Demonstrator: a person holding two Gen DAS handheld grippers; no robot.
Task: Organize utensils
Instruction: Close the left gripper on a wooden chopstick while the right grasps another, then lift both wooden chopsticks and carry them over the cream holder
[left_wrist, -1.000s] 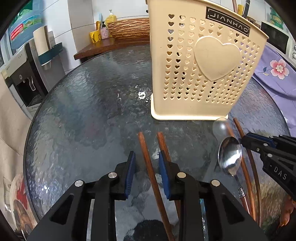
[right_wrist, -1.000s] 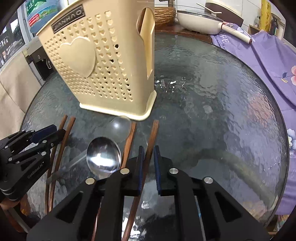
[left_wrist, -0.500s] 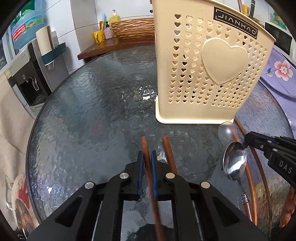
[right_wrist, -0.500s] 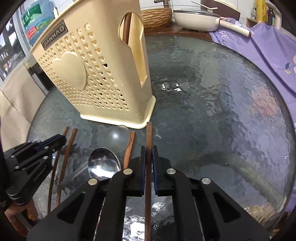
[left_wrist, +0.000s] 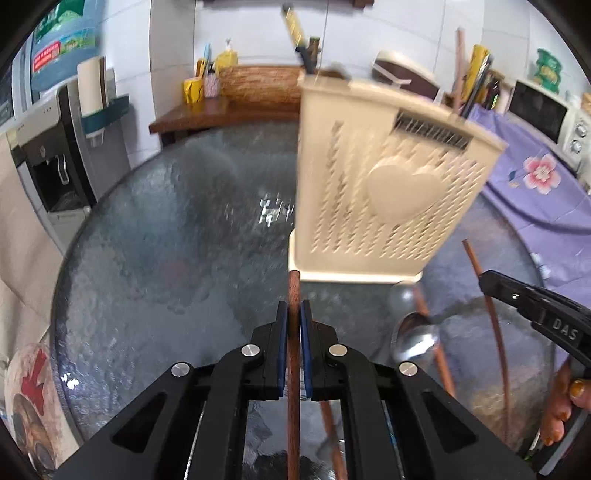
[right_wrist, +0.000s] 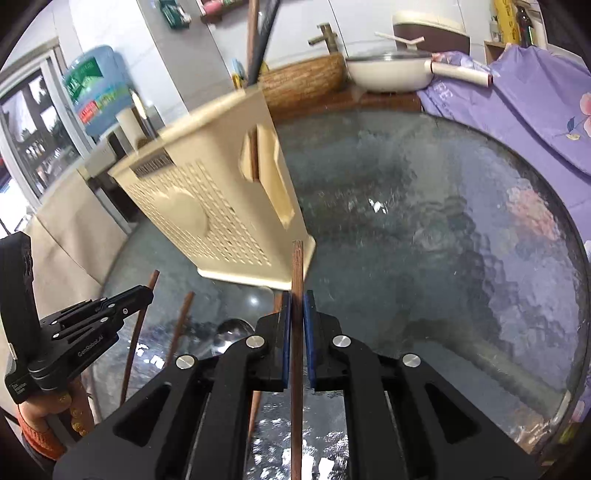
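Observation:
My left gripper (left_wrist: 293, 325) is shut on a brown wooden chopstick (left_wrist: 294, 288), lifted off the round glass table (left_wrist: 166, 240). My right gripper (right_wrist: 297, 310) is shut on a second chopstick (right_wrist: 297, 266), also raised. Each tip points toward the cream perforated utensil holder (left_wrist: 388, 184) (right_wrist: 221, 199) with the heart on its side. On the glass lie a metal spoon (left_wrist: 413, 339) (right_wrist: 229, 328) and more chopsticks (left_wrist: 436, 354) (right_wrist: 183, 317). The other gripper shows at each view's edge: the right gripper (left_wrist: 484, 282), the left gripper (right_wrist: 146, 291).
Several utensils stand in the holder. Behind the table is a wooden shelf (left_wrist: 221, 107) with a woven basket and a yellow cup. A water dispenser (left_wrist: 55, 155) stands left, and a purple flowered cloth (left_wrist: 535, 177) covers the right. A white pan (right_wrist: 391, 70) sits at the back.
The left gripper closed on the chopstick that lay between its fingers. Both grippers then rose with their chopsticks off the glass, and the right one swung so its stick points straight ahead.

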